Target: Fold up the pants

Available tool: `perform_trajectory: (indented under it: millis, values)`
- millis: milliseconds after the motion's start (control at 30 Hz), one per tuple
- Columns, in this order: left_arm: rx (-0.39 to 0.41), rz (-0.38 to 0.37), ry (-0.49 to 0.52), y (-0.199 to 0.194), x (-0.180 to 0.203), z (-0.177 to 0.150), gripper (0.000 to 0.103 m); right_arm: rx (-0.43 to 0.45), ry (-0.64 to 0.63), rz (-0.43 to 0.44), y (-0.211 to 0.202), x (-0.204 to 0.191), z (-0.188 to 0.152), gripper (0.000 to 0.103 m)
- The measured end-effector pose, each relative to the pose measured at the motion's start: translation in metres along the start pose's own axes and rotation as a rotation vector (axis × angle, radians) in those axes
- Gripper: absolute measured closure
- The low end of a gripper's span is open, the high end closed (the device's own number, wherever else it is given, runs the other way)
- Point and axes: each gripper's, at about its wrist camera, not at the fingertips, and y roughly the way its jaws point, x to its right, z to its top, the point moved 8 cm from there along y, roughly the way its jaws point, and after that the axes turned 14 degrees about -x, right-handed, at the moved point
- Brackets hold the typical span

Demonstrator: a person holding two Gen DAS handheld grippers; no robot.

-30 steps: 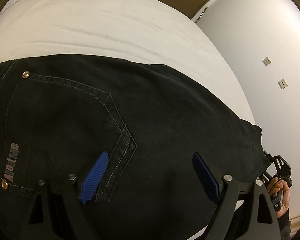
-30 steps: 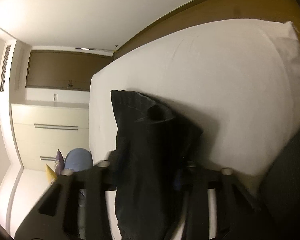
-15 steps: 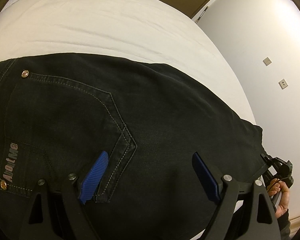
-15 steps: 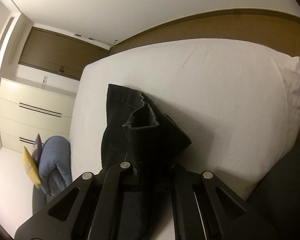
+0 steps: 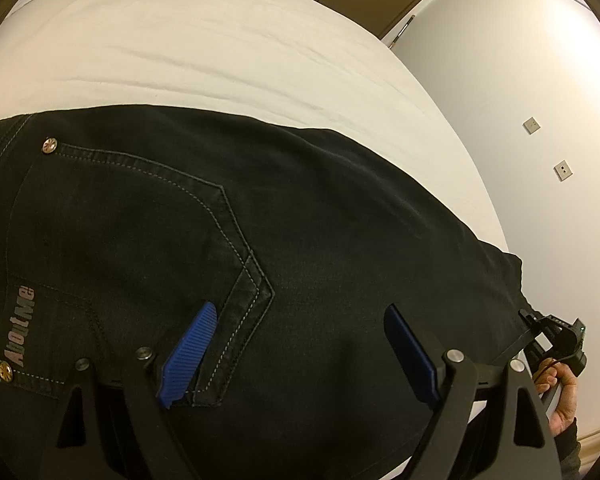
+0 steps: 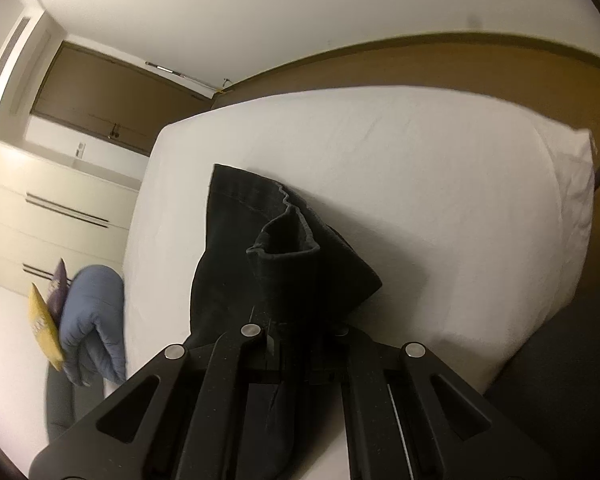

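We see no true container here; the nearest thing to one is the stitched back pocket (image 5: 140, 232) on the black denim pants (image 5: 320, 240), and it lies flat against the cloth, with brass rivets at its corners and a small label reading "AboutMe" along its edge. The pants lie spread across the white-sheeted bed (image 5: 204, 52), seat side up near the left gripper (image 5: 296, 344), with pale contrast stitching tracing the pocket's pointed bottom. Our left gripper hovers above the seat with its blue ribbed pads (image 5: 188, 356) standing wide apart and nothing pinched between them; whether the tips touch the fabric we cannot tell. At the far end, our right gripper (image 6: 300, 330) has its jaws drawn tight together on the bunched hem end of a pant leg (image 6: 284, 248), which rises from the sheet in a crumpled peak with the cuff opening gaping upward. In the left wrist view the right hand (image 5: 558, 392) shows at the bed's edge, wrapped around the gripper handle. A folded blue-grey quilt (image 6: 92, 320) sits beyond the mattress edge beside a yellow cushion (image 6: 44, 324).
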Motion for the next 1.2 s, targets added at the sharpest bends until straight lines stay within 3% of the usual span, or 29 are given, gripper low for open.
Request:
perform_trajectory:
  millis: [67, 133, 200, 300, 333, 367, 433, 500, 633, 733, 833, 1133, 1167, 1200]
  values:
    - [-0.001, -0.002, -0.001, -0.001, -0.001, 0.000, 0.017, 0.021, -0.084, -0.041, -0.005, -0.022, -0.005, 0.099]
    - [-0.002, -0.006, -0.002, -0.001, -0.001, 0.000, 0.017, 0.025, -0.248, -0.090, -0.005, -0.063, -0.021, 0.099]
    - [-0.002, -0.009, -0.005, -0.002, -0.002, 0.000, 0.017, 0.011, -0.490, -0.142, 0.002, -0.116, -0.058, 0.099]
    - [-0.002, -0.013, -0.009, -0.002, -0.004, 0.001, 0.017, -0.085, -0.937, -0.236, 0.038, -0.180, -0.161, 0.099]
    - [0.000, -0.015, -0.011, -0.003, -0.004, 0.002, 0.017, -0.129, -1.055, -0.293, 0.055, -0.184, -0.190, 0.099]
    - [0.003, -0.018, -0.017, -0.005, -0.005, 0.002, 0.017, -0.182, -1.217, -0.411, 0.082, -0.180, -0.226, 0.099]
    - [0.003, -0.023, -0.029, -0.007, -0.006, 0.004, 0.017, -0.223, -1.371, -0.531, 0.114, -0.164, -0.264, 0.099]
    - [0.003, -0.036, -0.047, -0.012, -0.006, 0.006, 0.017, -0.183, -1.388, -0.557, 0.119, -0.159, -0.273, 0.099]
    - [-0.007, -0.134, -0.076, -0.016, 0.007, 0.009, 0.013, -0.153, -1.344, -0.502, 0.108, -0.165, -0.266, 0.099]
    - [-0.037, -0.204, -0.064, -0.007, 0.033, 0.014, 0.012, -0.102, -1.320, -0.469, 0.095, -0.174, -0.267, 0.099]
    - [-0.063, -0.252, -0.045, 0.002, 0.060, 0.021, 0.005, -0.056, -1.332, -0.462, 0.085, -0.181, -0.273, 0.099]
    - [-0.235, -0.228, -0.034, 0.048, 0.092, 0.044, 0.002, 0.041, -1.430, -0.489, 0.068, -0.186, -0.305, 0.099]
    - [-0.249, -0.226, -0.030, 0.052, 0.094, 0.046, 0.004, 0.043, -1.440, -0.490, 0.067, -0.186, -0.309, 0.099]
    - [-0.261, -0.225, -0.029, 0.056, 0.095, 0.048, 0.012, 0.044, -1.451, -0.491, 0.065, -0.185, -0.313, 0.099]
